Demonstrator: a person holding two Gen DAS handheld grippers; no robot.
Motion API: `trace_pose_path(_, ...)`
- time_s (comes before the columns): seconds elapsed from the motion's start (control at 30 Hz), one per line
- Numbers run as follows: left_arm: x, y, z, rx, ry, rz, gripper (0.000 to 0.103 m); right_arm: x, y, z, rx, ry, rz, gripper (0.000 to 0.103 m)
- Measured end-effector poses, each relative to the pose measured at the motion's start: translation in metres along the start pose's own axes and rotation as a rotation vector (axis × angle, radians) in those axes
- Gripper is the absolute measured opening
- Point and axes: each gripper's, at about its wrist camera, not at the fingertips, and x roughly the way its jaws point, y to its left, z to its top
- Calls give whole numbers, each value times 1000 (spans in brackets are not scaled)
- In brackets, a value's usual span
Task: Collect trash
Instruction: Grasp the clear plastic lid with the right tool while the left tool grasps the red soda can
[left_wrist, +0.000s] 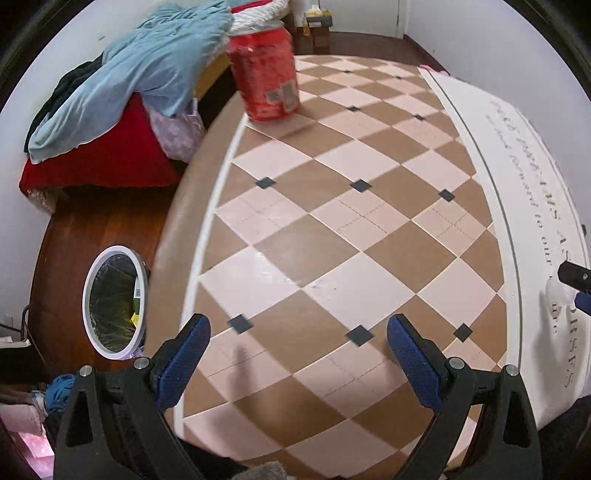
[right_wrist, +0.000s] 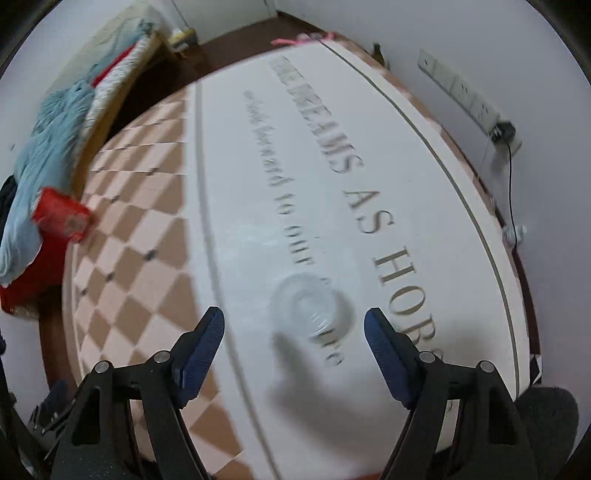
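Note:
A red can (left_wrist: 264, 74) stands upright at the far edge of the checkered table (left_wrist: 303, 236); the right wrist view shows the red can (right_wrist: 61, 216) blurred at the left. My left gripper (left_wrist: 299, 332) hangs open over the checkered cloth with nothing between its fingers. A clear plastic cup (right_wrist: 312, 306) sits on the white lettered part of the cloth, just ahead of my right gripper (right_wrist: 293, 328). That gripper is open, its pads apart from the cup. The clear cup (left_wrist: 557, 293) also shows at the right edge of the left wrist view. A white-rimmed trash bin (left_wrist: 114, 302) with a clear liner stands on the floor left of the table.
A pile of clothes (left_wrist: 147, 81), light blue over red, lies on a low bed left of the table. A power strip (right_wrist: 469, 96) with a black cable is fixed to the wall at the right. Dark wooden floor (left_wrist: 103, 221) surrounds the table.

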Motion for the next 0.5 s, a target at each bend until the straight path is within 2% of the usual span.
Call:
trace_pose_path(0.13,10,-1,1,4,19,13,98,22,1,7,-15,21,11,78)
trace_pose_path(0.2,16,2,3,-4,27,21,98,34,6,6,-36,35,-10,60)
trace_pose_path(0.27,18,8,7,-19,27,22,98,34,14,4,-70,-1,-28,44)
trace_pose_path(0.4,17,19,25,-42,2,25,98,33,27,8,-92,-19,-14,44)
trace_pose_path(0.5,15,32,55,-86,-32,26,98,30,43,18,-117,-24,14,44)
